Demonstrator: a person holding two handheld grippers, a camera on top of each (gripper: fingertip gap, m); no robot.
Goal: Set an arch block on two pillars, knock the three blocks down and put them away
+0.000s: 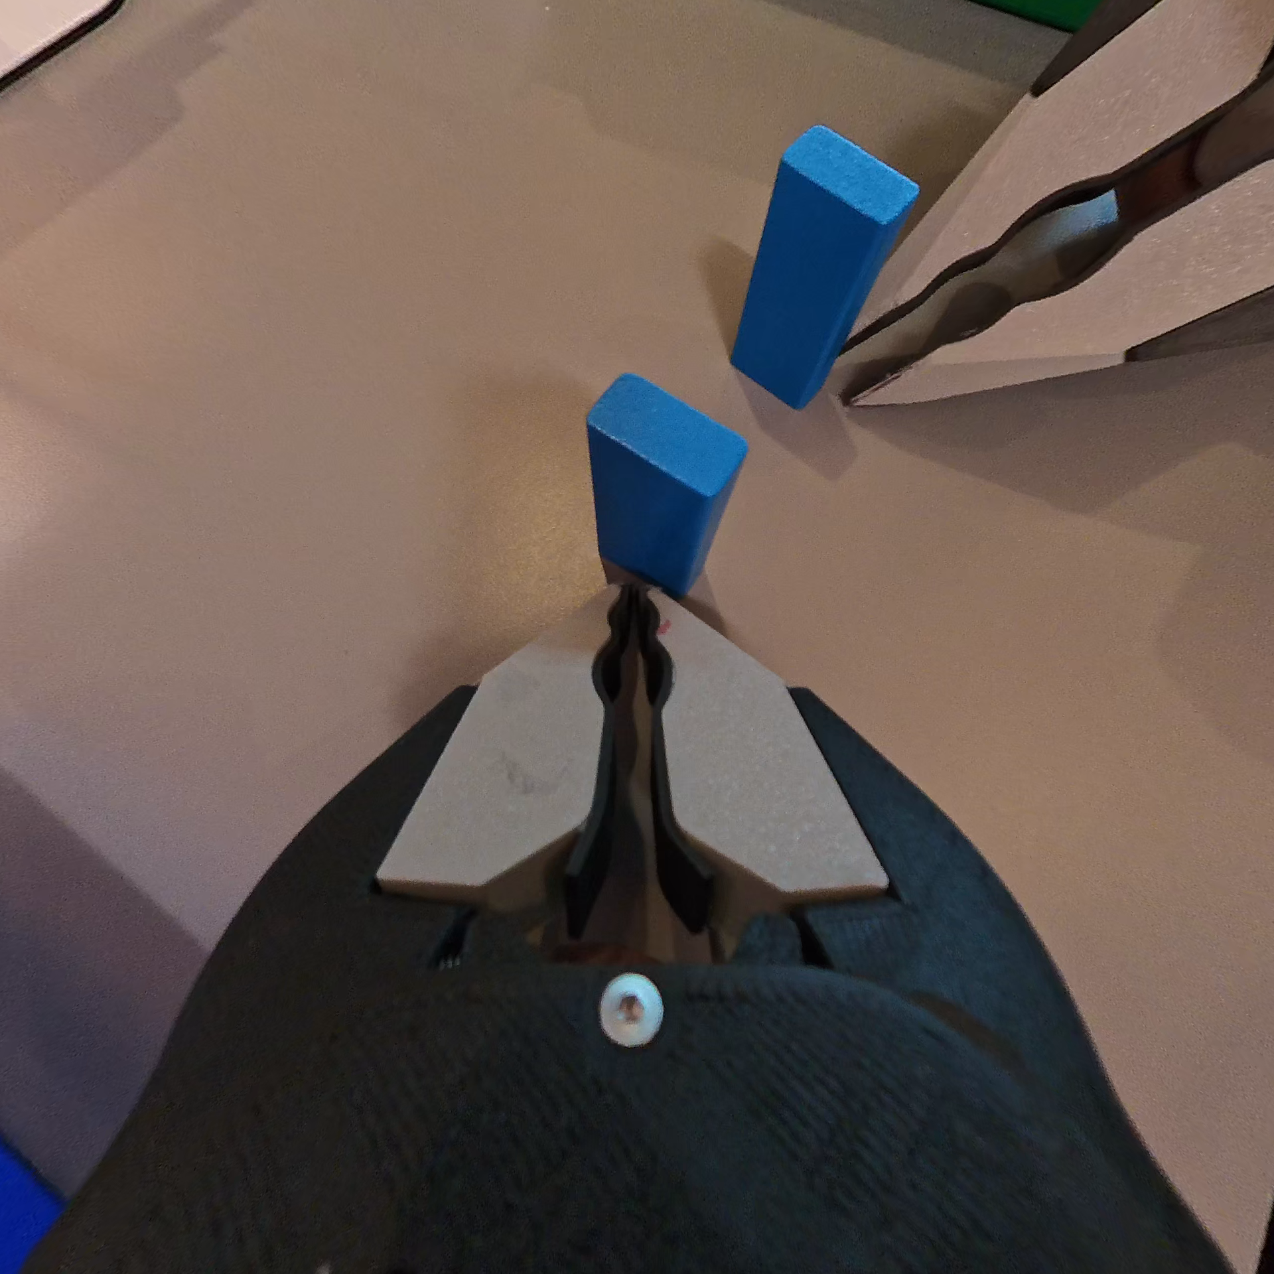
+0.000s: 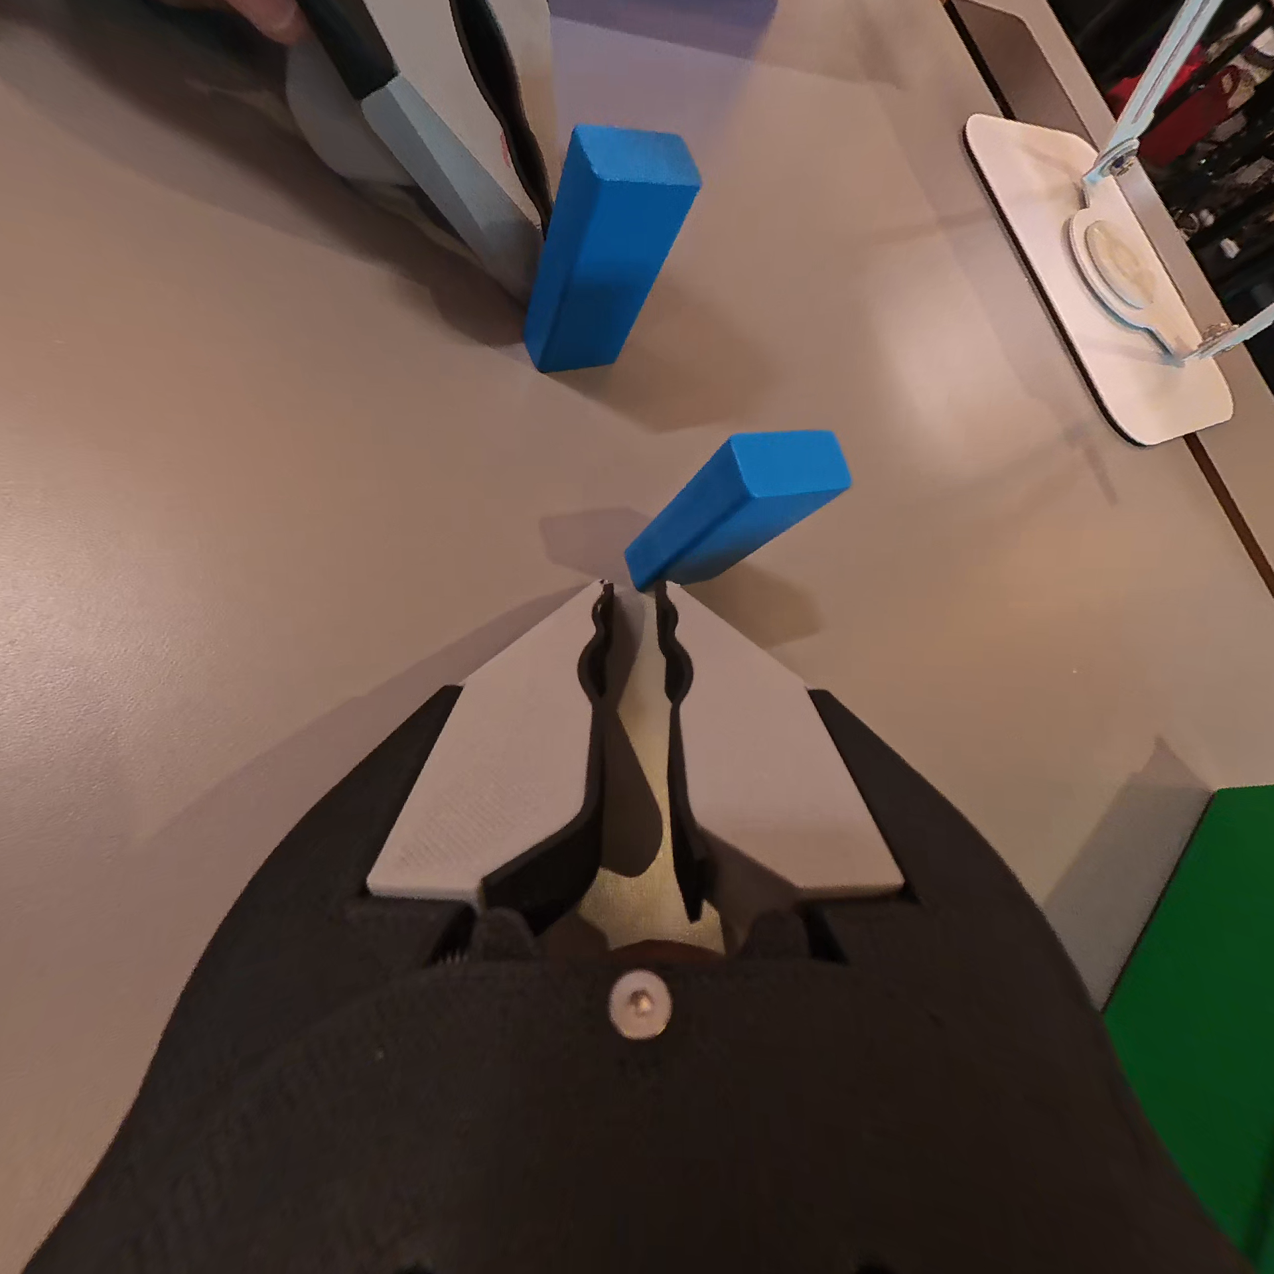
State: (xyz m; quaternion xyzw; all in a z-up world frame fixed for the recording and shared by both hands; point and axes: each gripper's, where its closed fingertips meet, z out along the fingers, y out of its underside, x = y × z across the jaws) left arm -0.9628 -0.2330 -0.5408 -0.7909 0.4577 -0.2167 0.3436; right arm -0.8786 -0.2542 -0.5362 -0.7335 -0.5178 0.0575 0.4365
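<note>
Both grippers are resting tips-down on the tan table (image 1: 276,413), each just beside one upright blue pillar block to square it for the arch: left gripper (image 1: 631,594), jaws together and empty, has its pillar (image 1: 655,496) at 12 o'clock, while right gripper (image 2: 634,586), jaws slightly apart and empty, has its own (image 2: 744,510) at 1 o'clock.

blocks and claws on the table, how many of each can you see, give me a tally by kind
blue blocks: 2 (one at the left claw's tip, one beside the right claw)
claws: 2 (left claw, right claw)
white stand base at the table edge: 1
green box: 1
arch block: 0 in view
total: 6
</note>
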